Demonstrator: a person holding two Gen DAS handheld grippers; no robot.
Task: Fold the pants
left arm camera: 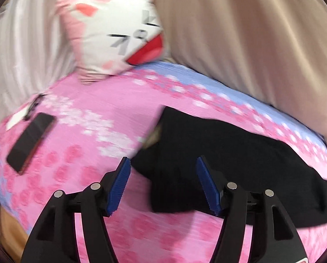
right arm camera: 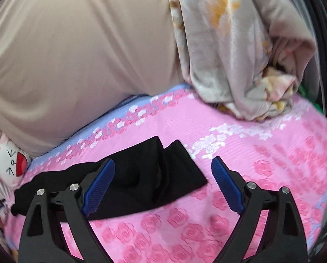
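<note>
Black pants lie flat across the pink flowered bedsheet. In the left wrist view one end of them, thick and layered, sits between and just beyond the blue pads of my left gripper, which is open with nothing pressed between them. In the right wrist view the two leg ends of the pants point toward the far right. My right gripper stands wide open over them, its left pad above the black cloth, its right pad above the bare sheet.
A cartoon cat pillow stands at the bed's far side, beige curtains behind it. A black phone and a small white item lie on the sheet at left. A bundled floral blanket sits at the far right.
</note>
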